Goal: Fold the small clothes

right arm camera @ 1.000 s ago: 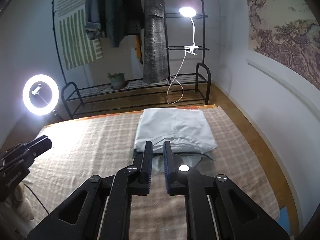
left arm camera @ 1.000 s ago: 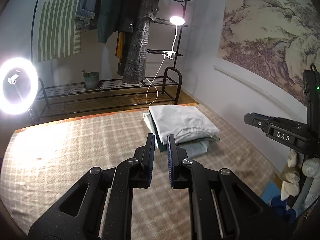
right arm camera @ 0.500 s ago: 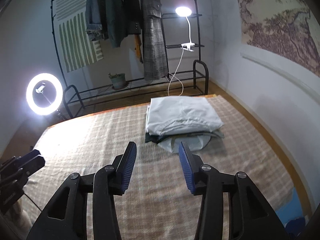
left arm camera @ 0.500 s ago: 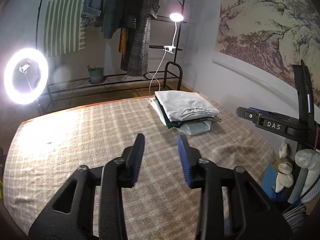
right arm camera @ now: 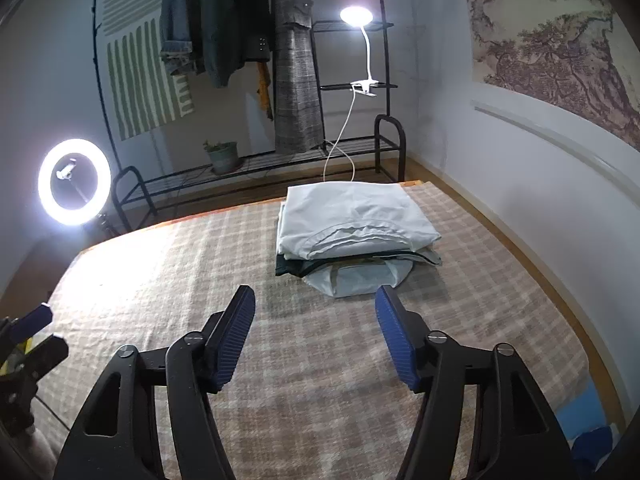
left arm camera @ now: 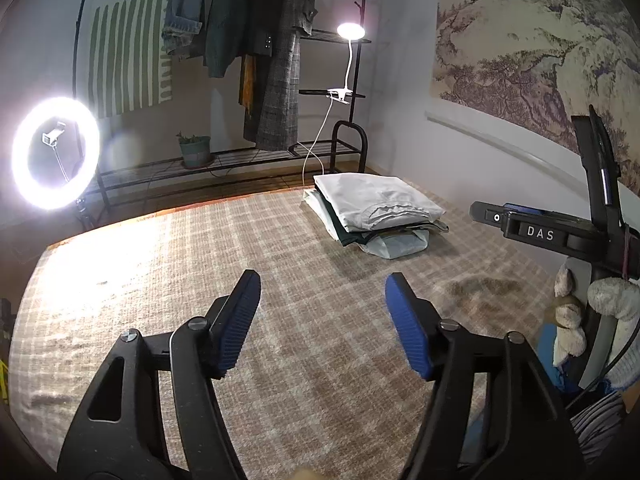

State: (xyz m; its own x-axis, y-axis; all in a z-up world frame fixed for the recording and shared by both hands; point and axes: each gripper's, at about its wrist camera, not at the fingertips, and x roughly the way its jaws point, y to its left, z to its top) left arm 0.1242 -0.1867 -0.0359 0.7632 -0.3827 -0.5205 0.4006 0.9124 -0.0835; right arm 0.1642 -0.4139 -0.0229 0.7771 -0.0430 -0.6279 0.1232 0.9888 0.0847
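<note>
A stack of folded clothes (left arm camera: 376,204) lies on the far right part of a checked beige blanket (left arm camera: 200,280); a pale grey garment is on top, a dark one and a light one beneath. The stack also shows in the right wrist view (right arm camera: 352,224). My left gripper (left arm camera: 322,320) is open and empty, held above the blanket well short of the stack. My right gripper (right arm camera: 316,324) is open and empty, just in front of the stack's near edge. The right gripper's body (left arm camera: 560,232) shows at the right of the left wrist view.
A bright ring light (left arm camera: 56,152) stands at the left beyond the blanket. A black clothes rack (left arm camera: 260,60) with hanging coats, a clip lamp (left arm camera: 350,32) and a potted plant (left arm camera: 195,150) lines the far wall. Soft toys (left arm camera: 568,312) and a blue item lie at the right edge.
Both grippers have opened from shut to wide open and pulled back from the stack of folded clothes, which now lies farther away in both views.
</note>
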